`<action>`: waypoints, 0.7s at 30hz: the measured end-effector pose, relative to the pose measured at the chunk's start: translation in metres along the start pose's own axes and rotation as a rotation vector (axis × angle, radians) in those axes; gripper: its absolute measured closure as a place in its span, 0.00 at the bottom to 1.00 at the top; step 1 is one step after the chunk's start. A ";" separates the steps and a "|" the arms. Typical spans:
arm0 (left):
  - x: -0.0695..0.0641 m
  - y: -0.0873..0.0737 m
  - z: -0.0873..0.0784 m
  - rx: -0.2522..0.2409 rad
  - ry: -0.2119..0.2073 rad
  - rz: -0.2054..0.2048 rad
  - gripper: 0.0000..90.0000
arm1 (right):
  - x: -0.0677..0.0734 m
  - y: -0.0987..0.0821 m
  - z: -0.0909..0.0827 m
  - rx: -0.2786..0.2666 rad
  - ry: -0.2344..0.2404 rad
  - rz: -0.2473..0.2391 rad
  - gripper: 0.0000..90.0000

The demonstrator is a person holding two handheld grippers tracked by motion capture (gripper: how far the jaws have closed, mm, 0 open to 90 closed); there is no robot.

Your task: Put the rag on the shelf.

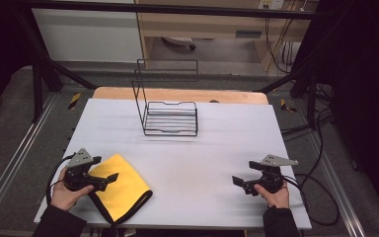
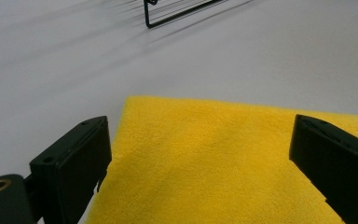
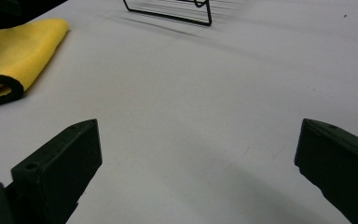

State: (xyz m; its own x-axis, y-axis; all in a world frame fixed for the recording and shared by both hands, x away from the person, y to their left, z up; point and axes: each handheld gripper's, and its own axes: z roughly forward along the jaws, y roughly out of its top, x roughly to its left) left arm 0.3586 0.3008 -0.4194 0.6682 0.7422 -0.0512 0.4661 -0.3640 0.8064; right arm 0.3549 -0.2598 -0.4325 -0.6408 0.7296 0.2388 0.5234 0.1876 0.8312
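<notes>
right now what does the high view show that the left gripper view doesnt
High view alone: both hands with their open claws, the left claw over the yellow cloth and the right claw over bare table, plus the whole wire rack and the floor beyond. Left gripper view alone: a close look at the cloth's fuzzy texture between its black jaws. Both share the yellow cloth, the white table and part of the rack.

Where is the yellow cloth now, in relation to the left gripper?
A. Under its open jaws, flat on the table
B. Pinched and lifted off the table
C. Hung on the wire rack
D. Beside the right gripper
A: in the left gripper view the yellow cloth lies flat on the white table beneath the left gripper, whose jaws stand wide apart.
</notes>
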 end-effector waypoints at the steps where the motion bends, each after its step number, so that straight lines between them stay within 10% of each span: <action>1: 0.000 0.000 0.000 0.001 0.000 0.002 0.06 | 0.000 0.000 0.000 0.000 -0.001 -0.001 0.01; 21: 0.002 0.000 -0.006 -0.010 0.016 -0.011 0.06 | 0.026 0.014 0.021 0.024 0.012 0.005 0.02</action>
State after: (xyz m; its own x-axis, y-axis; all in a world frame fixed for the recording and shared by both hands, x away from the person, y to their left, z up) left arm 0.3570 0.3059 -0.4157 0.6536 0.7551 -0.0506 0.4676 -0.3503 0.8116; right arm 0.3570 -0.2240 -0.4254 -0.6448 0.7228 0.2488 0.5398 0.2000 0.8177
